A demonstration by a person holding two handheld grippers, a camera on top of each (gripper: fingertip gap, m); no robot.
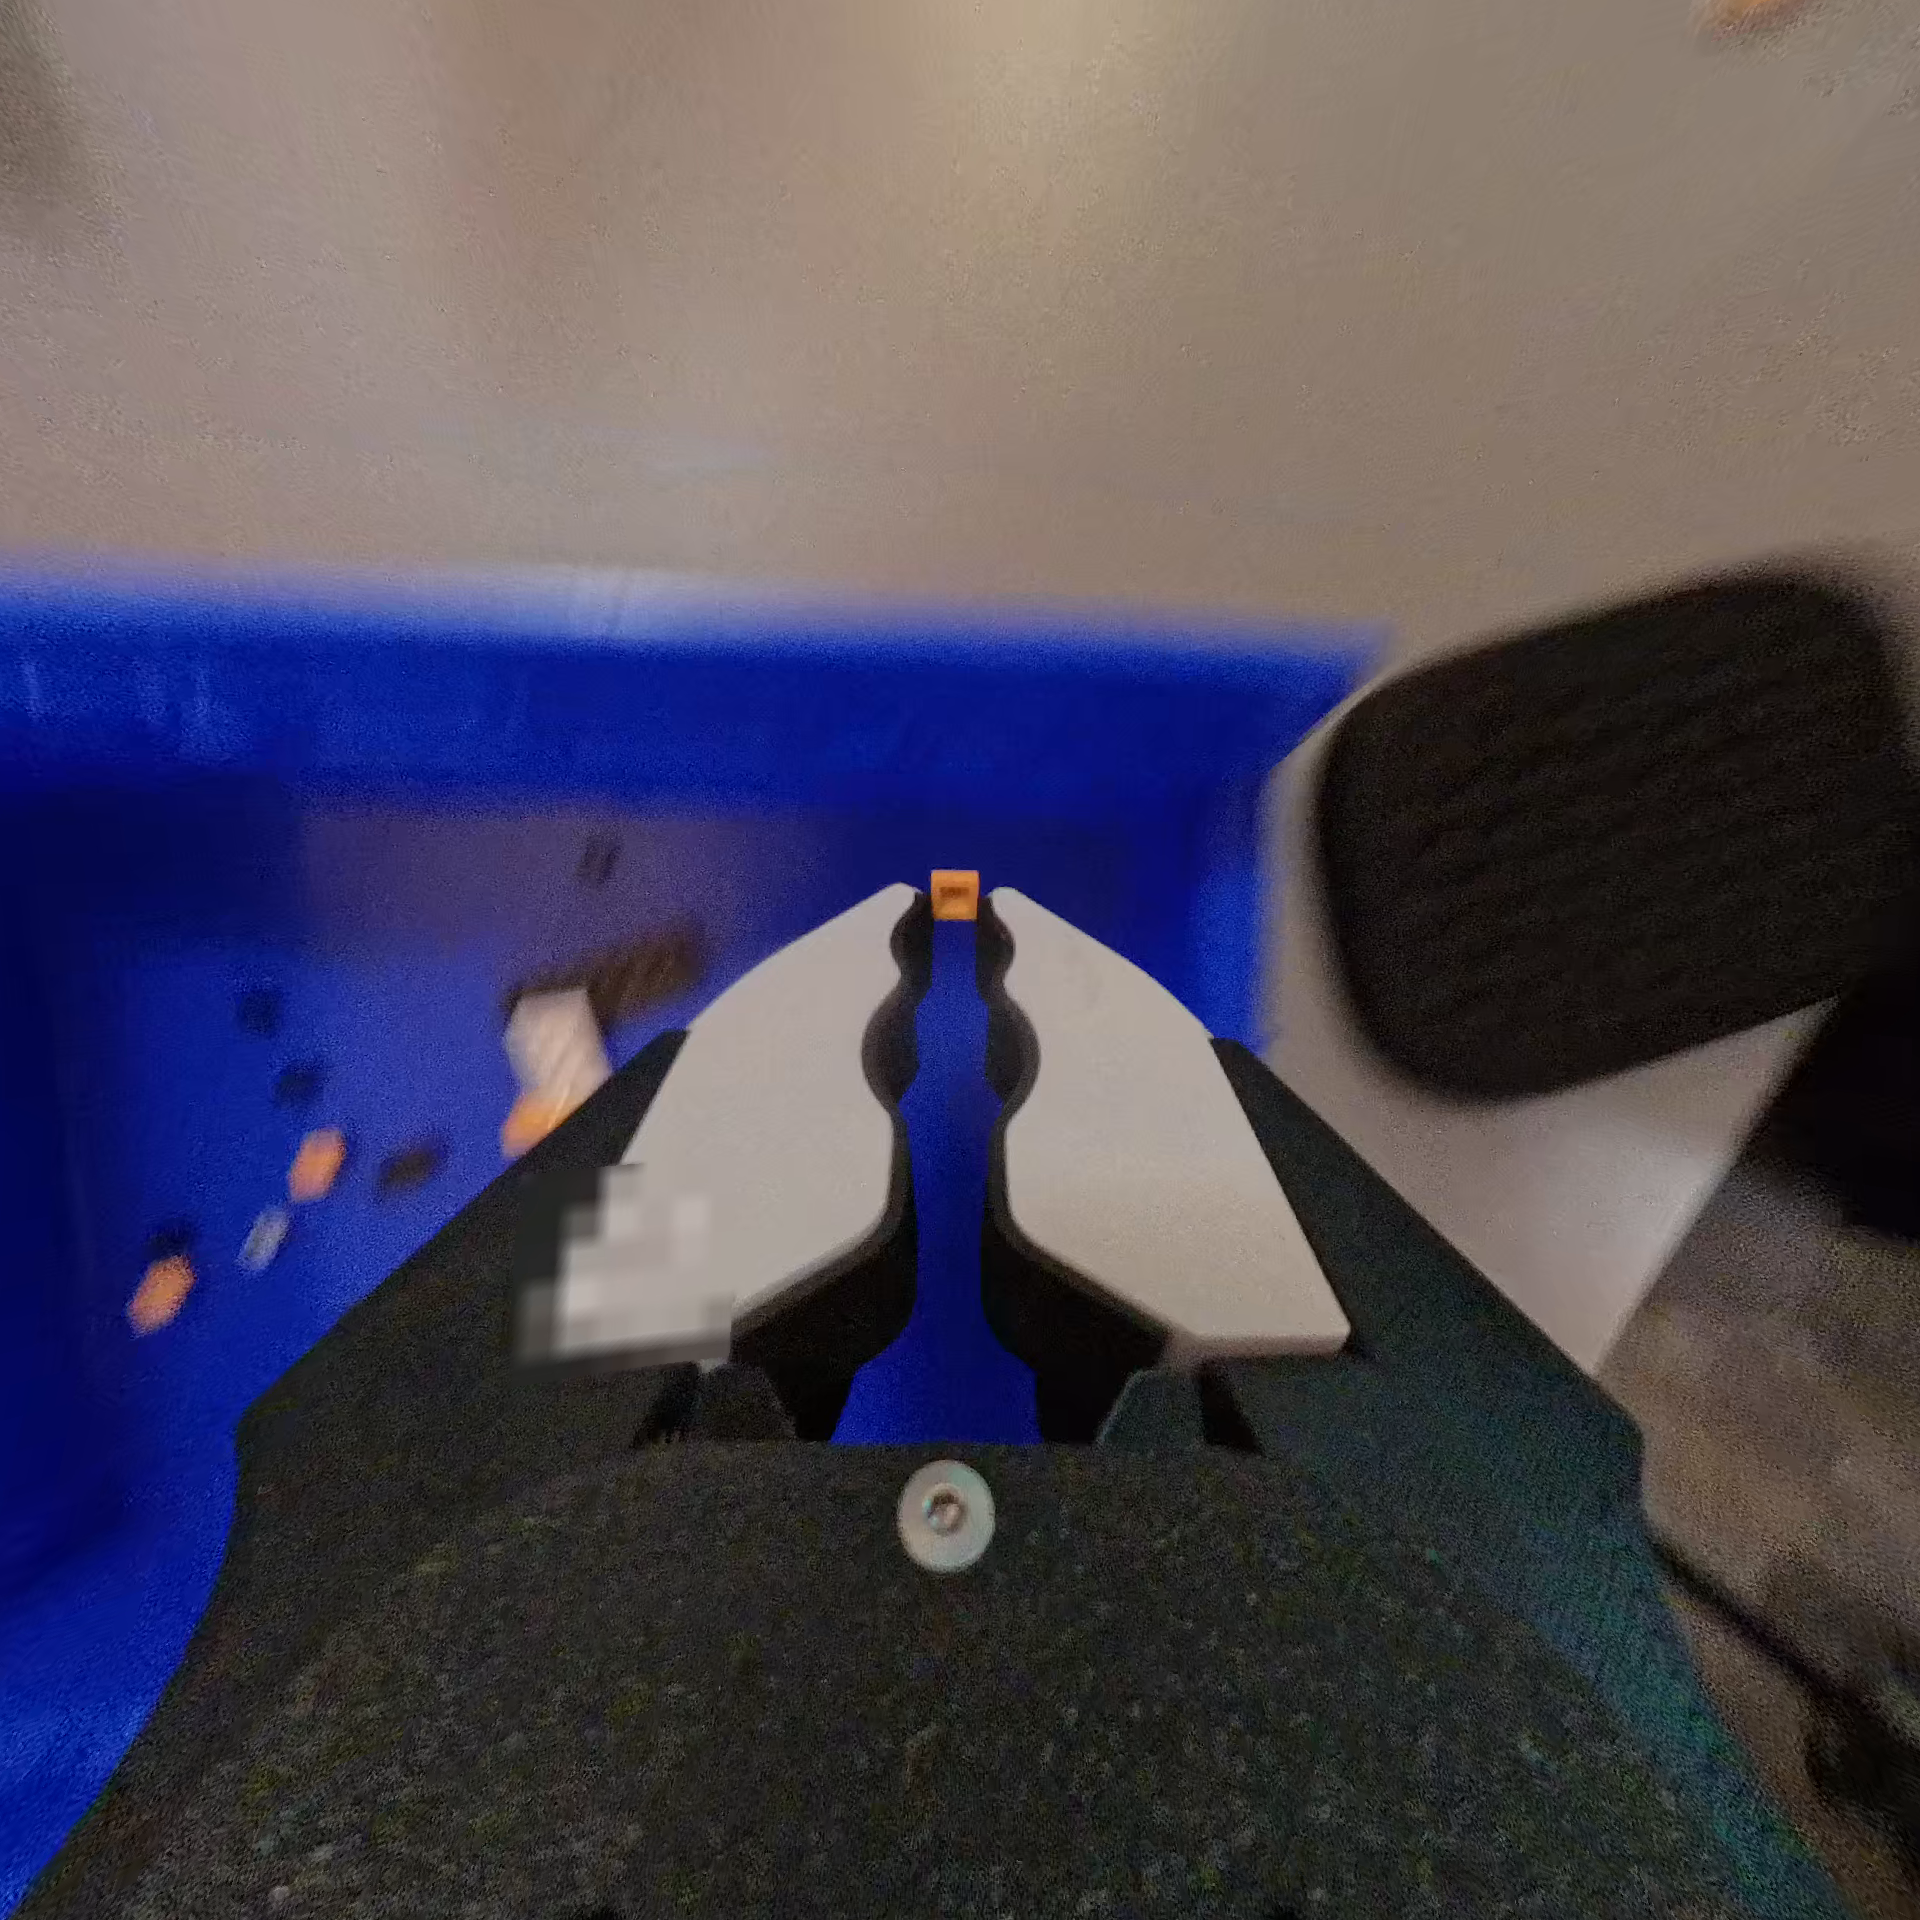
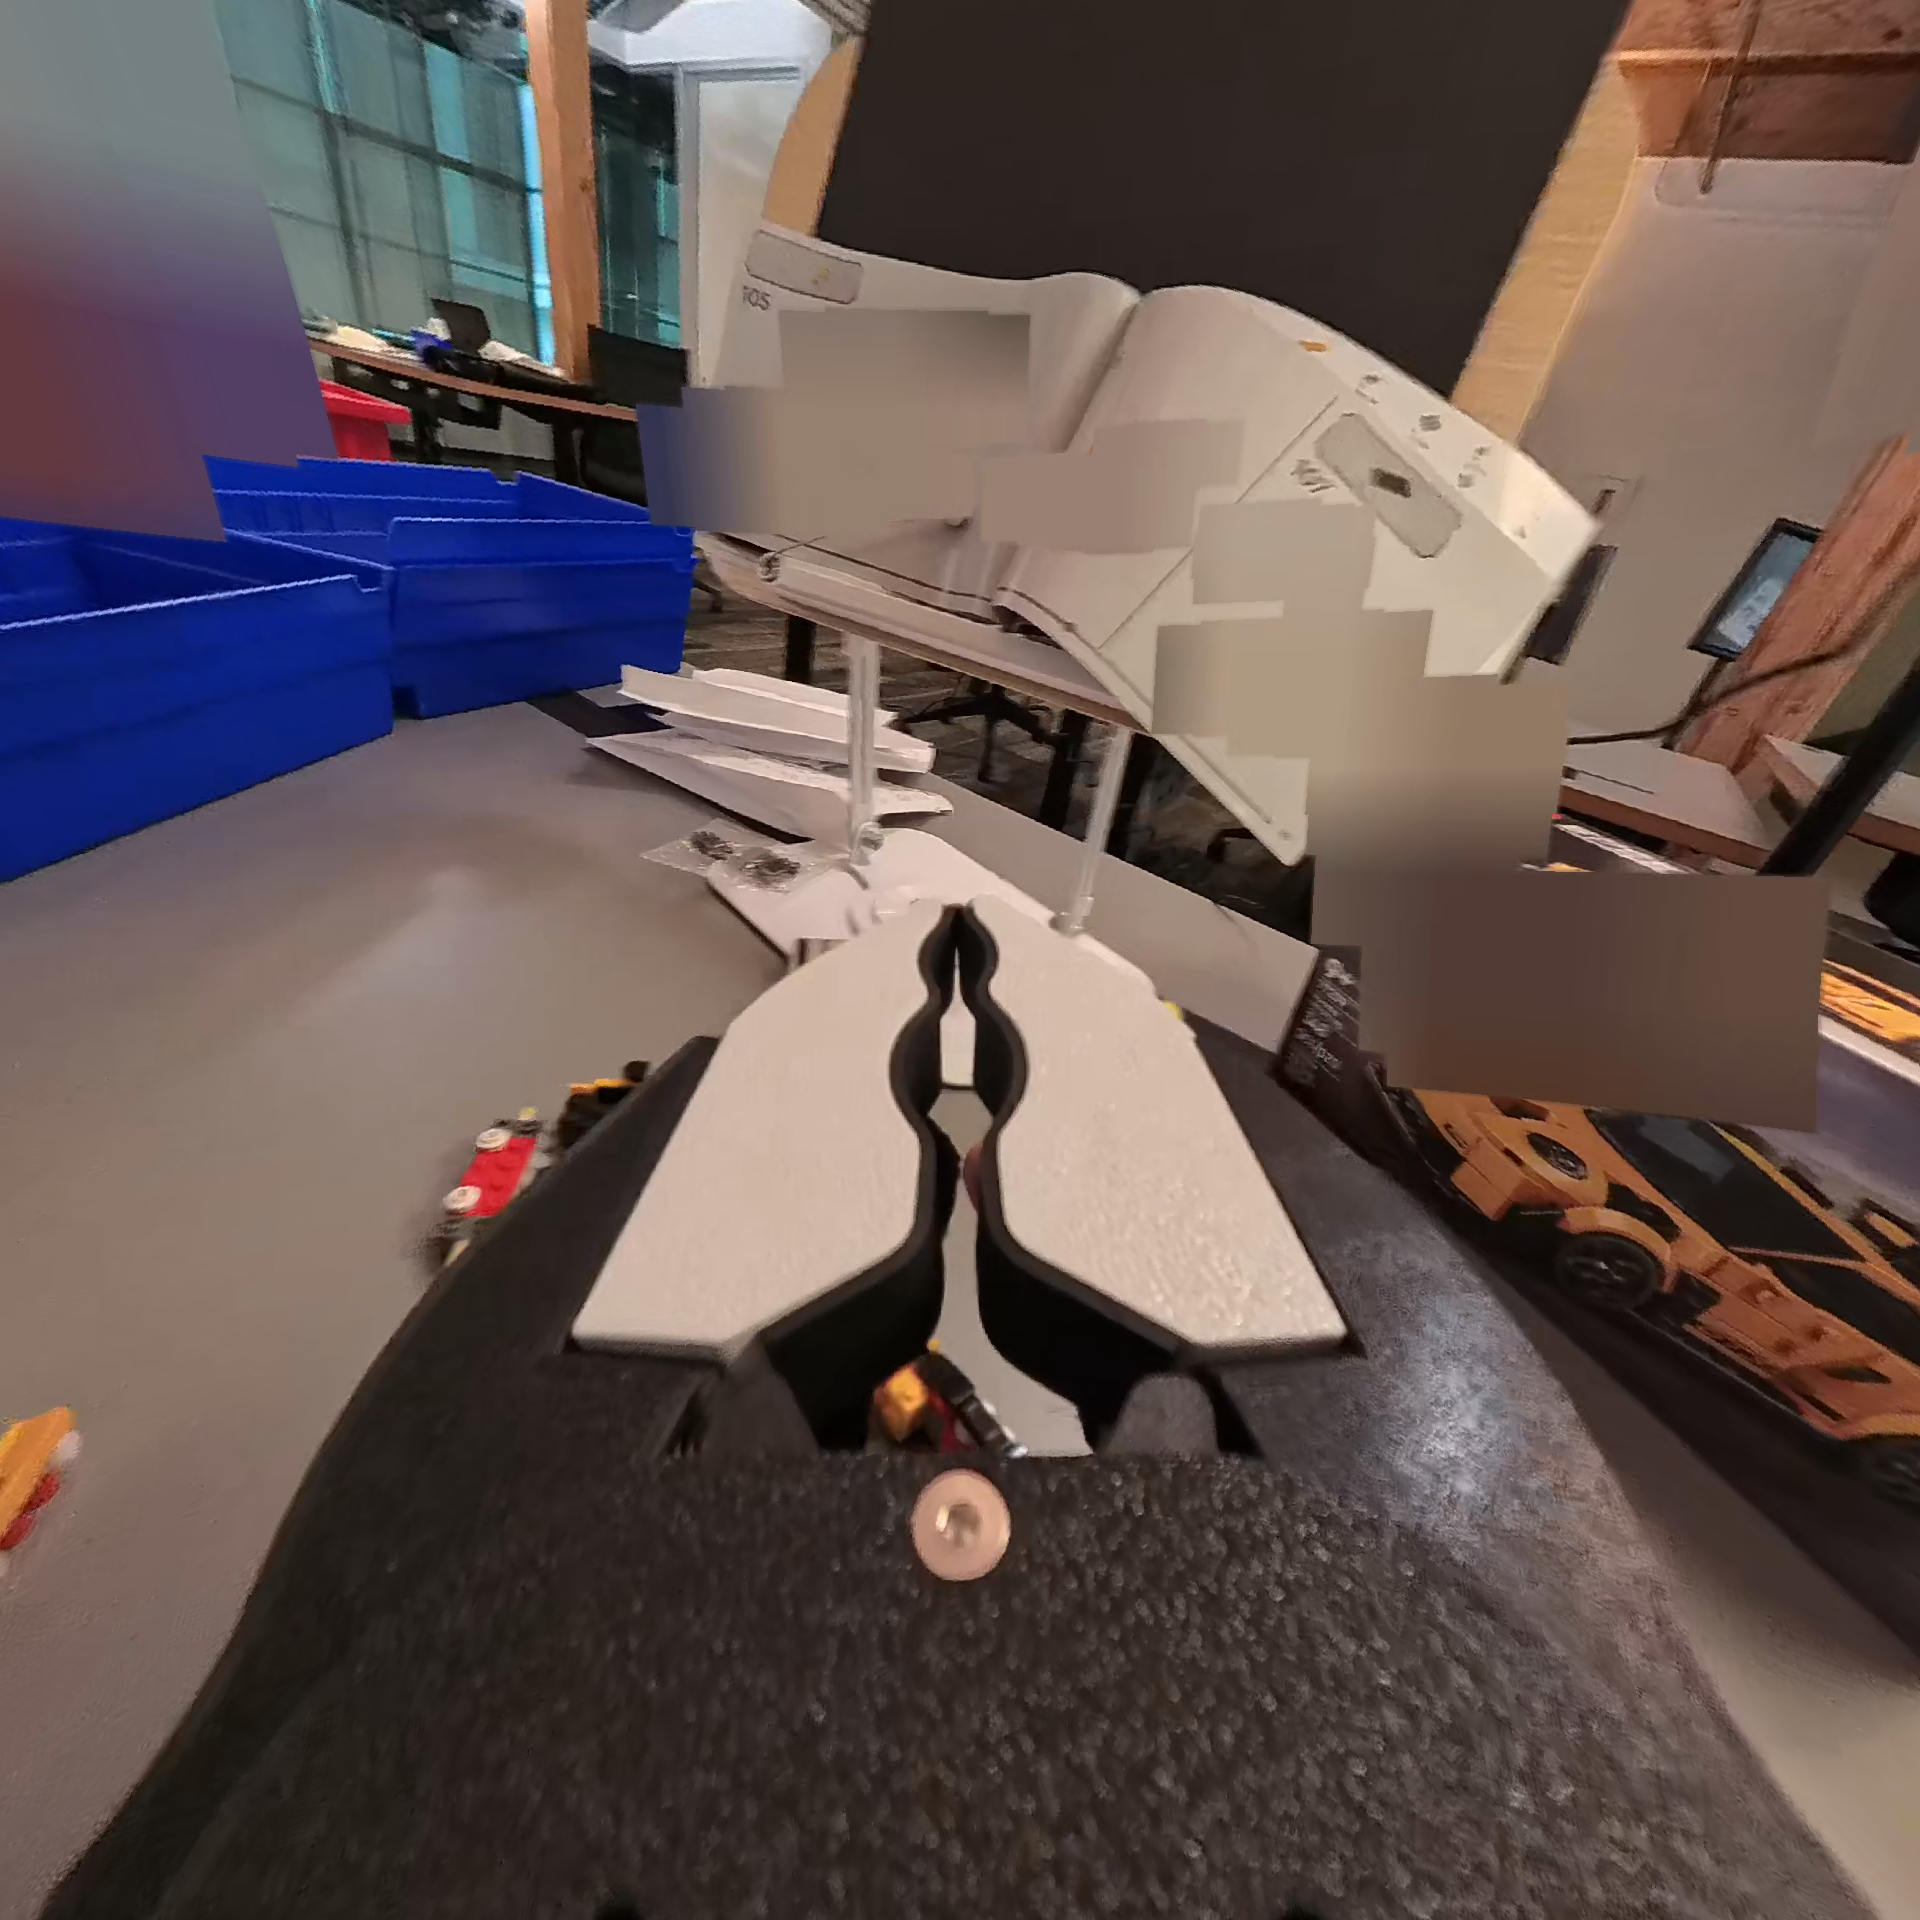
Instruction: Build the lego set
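Observation:
In the left wrist view my left gripper [image 1: 954, 896] is shut on a tiny orange brick [image 1: 953, 895] held at its fingertips, raised above a blue bin [image 1: 727, 727]. Several loose orange, black and white pieces [image 1: 315, 1162] lie blurred on the bin floor to the left. In the right wrist view my right gripper [image 2: 960, 920] is shut with nothing visible between its tips. It hovers over a partly built red, yellow and black model [image 2: 497, 1158] on the grey table [image 2: 312, 987], mostly hidden under the gripper. A small yellow and red assembly [image 2: 31, 1470] lies at the left edge.
An open instruction booklet [image 2: 1195, 468] rests on a clear stand behind the right gripper. Blue bins [image 2: 312, 623] stand at the back left. The set's box with an orange car picture [image 2: 1662, 1247] lies on the right. A black chair back [image 1: 1600, 831] is right of the bin. Left tips to right tips: about 45 cm.

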